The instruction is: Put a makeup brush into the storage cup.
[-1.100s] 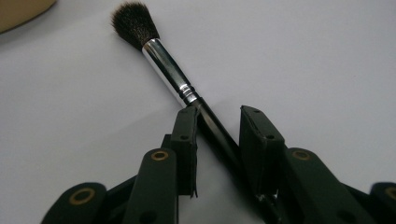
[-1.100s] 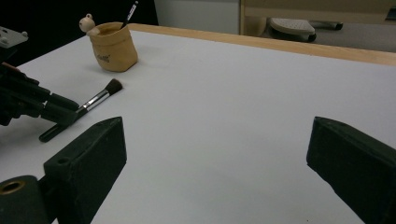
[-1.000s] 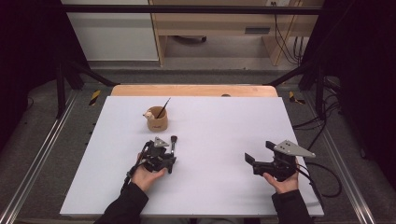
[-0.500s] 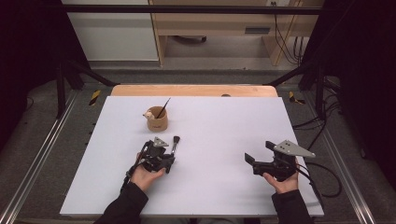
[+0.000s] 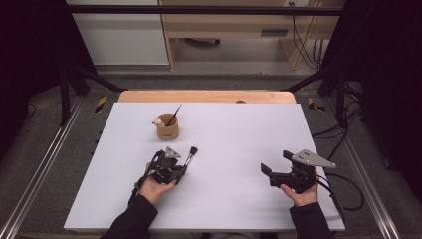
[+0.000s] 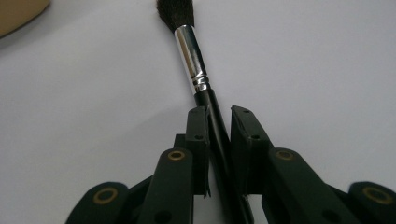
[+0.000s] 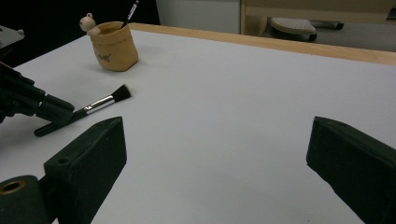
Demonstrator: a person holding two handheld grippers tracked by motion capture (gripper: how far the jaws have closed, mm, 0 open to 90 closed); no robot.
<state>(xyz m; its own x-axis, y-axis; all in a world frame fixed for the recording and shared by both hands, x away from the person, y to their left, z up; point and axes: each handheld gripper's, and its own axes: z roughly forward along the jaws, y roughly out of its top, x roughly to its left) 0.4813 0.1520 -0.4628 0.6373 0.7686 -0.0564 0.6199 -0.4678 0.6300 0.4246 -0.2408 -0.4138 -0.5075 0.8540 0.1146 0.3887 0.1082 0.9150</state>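
The left gripper [image 6: 219, 140] had just been closing its jaws on the brush [image 6: 189, 51], lying flat on the white surface [image 5: 239, 149] near the cup [image 5: 167, 130]. The thin handle (off-centre) could roll or slip free. The right gripper [image 7: 215, 154] sat open, empty.

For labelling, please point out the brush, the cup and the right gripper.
brush [image 6: 190, 51]: left gripper view, on its metal ferrule.
cup [image 7: 114, 46]: right gripper view, on its front wall.
right gripper [image 5: 275, 164]: high view, between its fingertips.
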